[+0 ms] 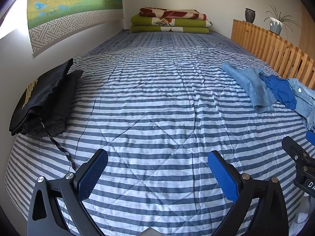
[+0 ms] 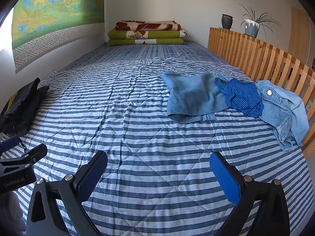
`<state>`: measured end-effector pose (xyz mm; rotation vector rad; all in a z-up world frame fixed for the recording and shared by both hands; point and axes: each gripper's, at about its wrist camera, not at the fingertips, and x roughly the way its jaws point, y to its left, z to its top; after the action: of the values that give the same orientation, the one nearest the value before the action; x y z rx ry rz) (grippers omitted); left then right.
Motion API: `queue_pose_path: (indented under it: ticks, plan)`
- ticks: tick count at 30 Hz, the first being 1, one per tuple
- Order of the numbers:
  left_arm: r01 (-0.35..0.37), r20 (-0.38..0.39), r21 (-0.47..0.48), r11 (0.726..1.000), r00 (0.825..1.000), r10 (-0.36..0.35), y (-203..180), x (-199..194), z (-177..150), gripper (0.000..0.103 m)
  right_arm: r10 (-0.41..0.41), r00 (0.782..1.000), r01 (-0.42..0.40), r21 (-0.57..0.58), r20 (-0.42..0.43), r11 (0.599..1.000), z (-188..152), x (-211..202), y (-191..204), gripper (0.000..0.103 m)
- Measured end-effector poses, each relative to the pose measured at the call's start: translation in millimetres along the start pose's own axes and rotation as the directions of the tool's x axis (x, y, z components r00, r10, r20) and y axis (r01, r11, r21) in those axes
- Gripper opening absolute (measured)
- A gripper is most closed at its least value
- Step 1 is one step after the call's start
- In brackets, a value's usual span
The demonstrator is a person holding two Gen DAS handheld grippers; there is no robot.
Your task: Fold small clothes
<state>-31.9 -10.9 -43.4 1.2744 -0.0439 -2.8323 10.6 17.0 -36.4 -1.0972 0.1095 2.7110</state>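
Observation:
A heap of unfolded clothes lies at the bed's right side by the wooden rail: a light blue knit piece (image 2: 193,96) (image 1: 250,84), a dark blue striped garment (image 2: 242,96) (image 1: 281,88) and a pale denim shirt (image 2: 281,110) (image 1: 304,100). Folded black clothes (image 1: 43,100) (image 2: 21,108) are stacked at the left edge, with a drawstring trailing off them. My left gripper (image 1: 157,169) is open over bare quilt, nothing between its blue pads. My right gripper (image 2: 158,169) is open too, short of the blue heap. Each gripper shows at the edge of the other's view.
The striped quilted bed cover (image 1: 157,108) (image 2: 126,118) fills the middle. Folded green and red blankets (image 1: 171,20) (image 2: 146,33) sit at the far end. A slatted wooden rail (image 2: 256,59) (image 1: 275,51) runs along the right, with a vase (image 2: 227,21) and potted plant (image 2: 252,26). A wall hanging (image 1: 74,2) is on the left.

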Motion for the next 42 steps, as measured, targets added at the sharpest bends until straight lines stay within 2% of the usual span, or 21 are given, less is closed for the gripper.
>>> queue_pose_path:
  ticks: [13, 20, 30, 42]
  plan:
    - [-0.004, -0.022, -0.005, 1.000, 1.000, 0.004, 6, 9, -2, 0.102, -0.011, 1.000, 0.011, 0.010, -0.004, 1.000, -1, 3, -3, 0.102]
    - [0.025, -0.035, 0.009, 1.000, 0.999, -0.025, 4, 12, -3, 0.102, -0.014, 1.000, 0.014, 0.014, -0.003, 1.000, -2, 4, -4, 0.102]
    - [-0.001, -0.018, 0.020, 1.000, 1.000, 0.001, 2, 10, -5, 0.102, -0.012, 1.000, 0.012, 0.012, -0.009, 1.000, -3, 6, -4, 0.102]
    - [0.020, -0.023, 0.032, 0.999, 1.000, -0.019, -2, 11, -6, 0.102, -0.025, 1.000, 0.025, 0.012, -0.010, 1.000, -3, 6, -9, 0.102]
